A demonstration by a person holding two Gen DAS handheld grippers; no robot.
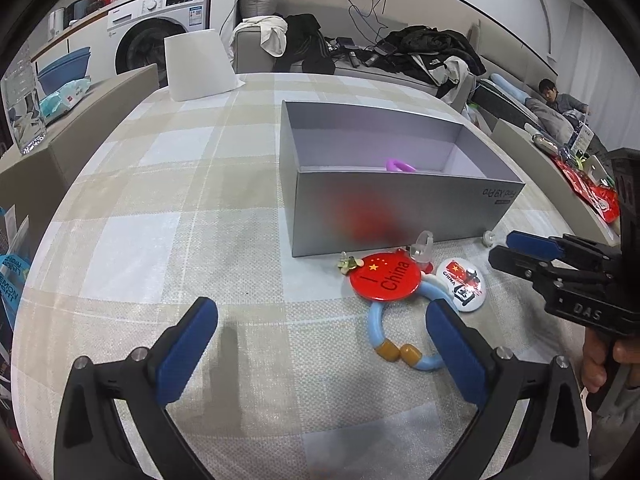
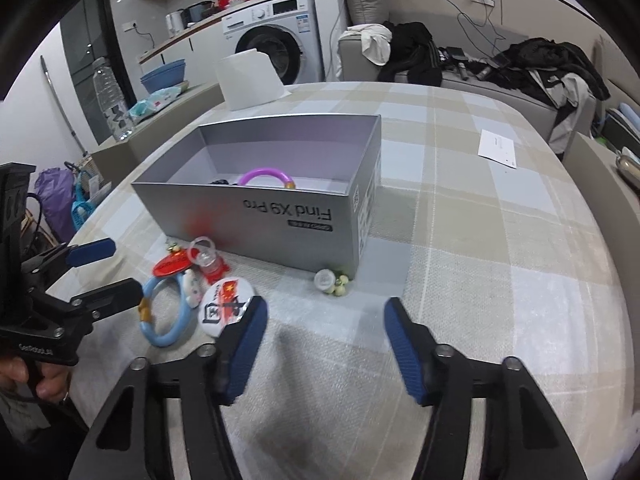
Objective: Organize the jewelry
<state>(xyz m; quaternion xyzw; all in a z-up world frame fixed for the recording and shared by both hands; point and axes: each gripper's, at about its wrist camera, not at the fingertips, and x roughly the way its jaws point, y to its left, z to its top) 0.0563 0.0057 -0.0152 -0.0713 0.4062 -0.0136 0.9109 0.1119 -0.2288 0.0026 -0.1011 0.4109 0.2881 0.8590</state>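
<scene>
Hovering both empty, wide-open tools, left gripper (image 1: 320, 340) and right gripper (image 2: 324, 344), I judge next is pinching the blue bangle (image 1: 400, 344) into the silver box (image 1: 400, 216).

A purple bangle (image 1: 400, 166) shows only as an arc above the grey box (image 1: 384, 216) wall (the rest is hidden inside). A dark item (image 2: 219, 181) beside it is too small to identify.

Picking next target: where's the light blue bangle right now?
The light blue bangle lies flat on the tablecloth in front of the grey box, partly under the red China badge, beside the white badge. The left gripper is open just before it.
</scene>
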